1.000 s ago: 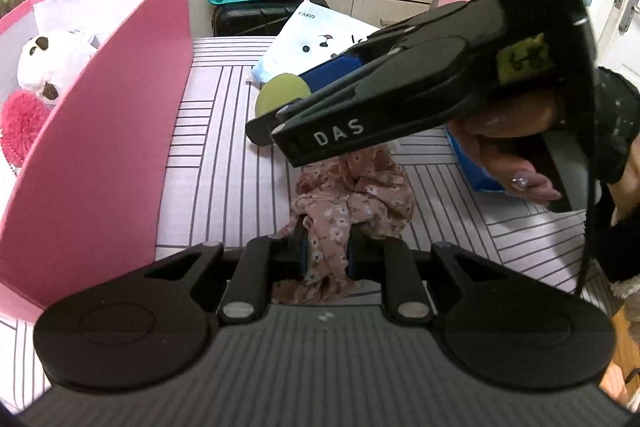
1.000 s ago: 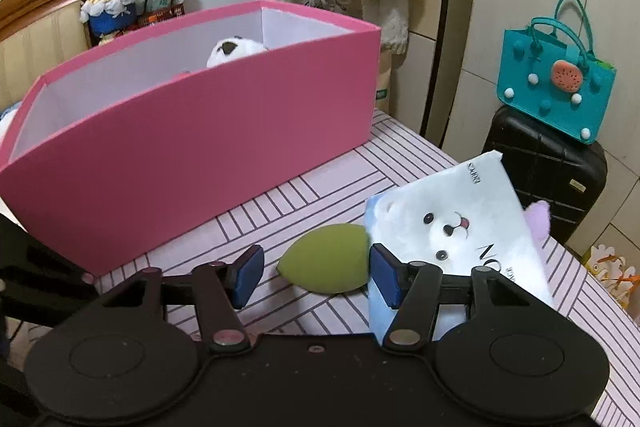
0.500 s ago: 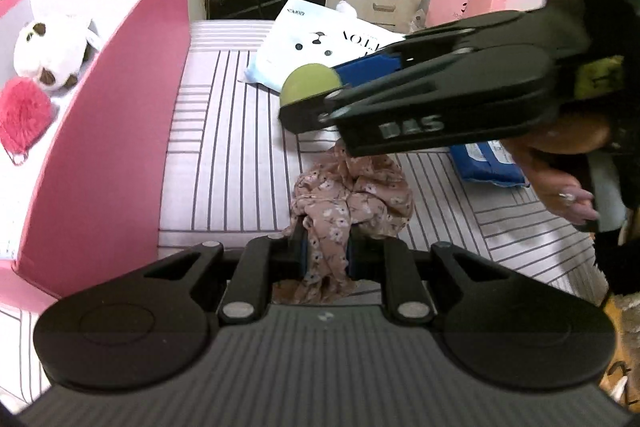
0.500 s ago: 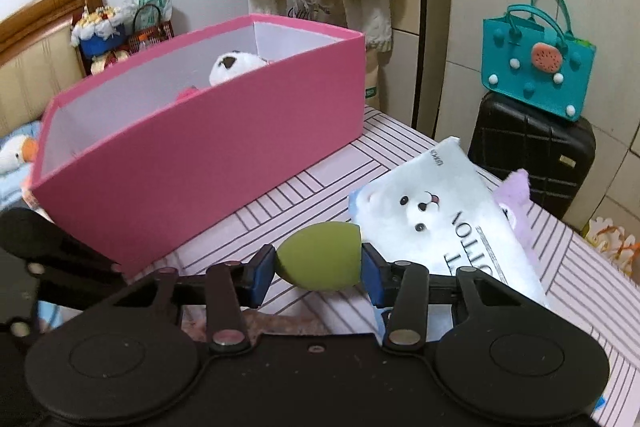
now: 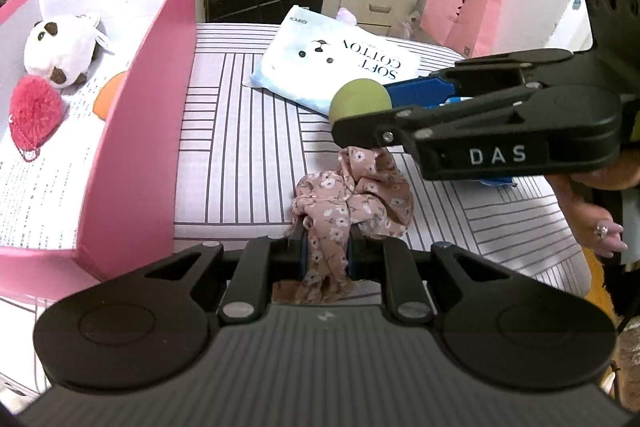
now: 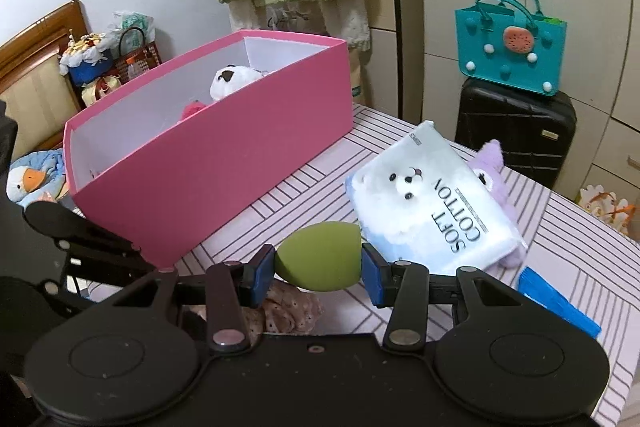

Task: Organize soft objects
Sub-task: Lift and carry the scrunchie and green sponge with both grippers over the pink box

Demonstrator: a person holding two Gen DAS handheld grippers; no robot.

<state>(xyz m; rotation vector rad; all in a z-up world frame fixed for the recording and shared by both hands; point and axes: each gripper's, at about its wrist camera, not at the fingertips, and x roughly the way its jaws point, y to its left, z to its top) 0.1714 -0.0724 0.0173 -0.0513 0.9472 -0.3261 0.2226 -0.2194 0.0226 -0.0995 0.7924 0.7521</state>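
One left gripper (image 5: 325,251) pinches one floral cloth (image 5: 352,195); one right gripper (image 6: 318,269) pinches one green sponge (image 6: 320,261); one pink box (image 6: 224,163).

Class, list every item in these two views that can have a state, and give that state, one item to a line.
left gripper: shut on the floral cloth
floral cloth: crumpled, clamped
right gripper: shut on the green sponge
green sponge: gripped, off the table
pink box: open, no lid
panda plush: lying inside the box
red pompom: inside the box
tissue pack: lying flat on the table
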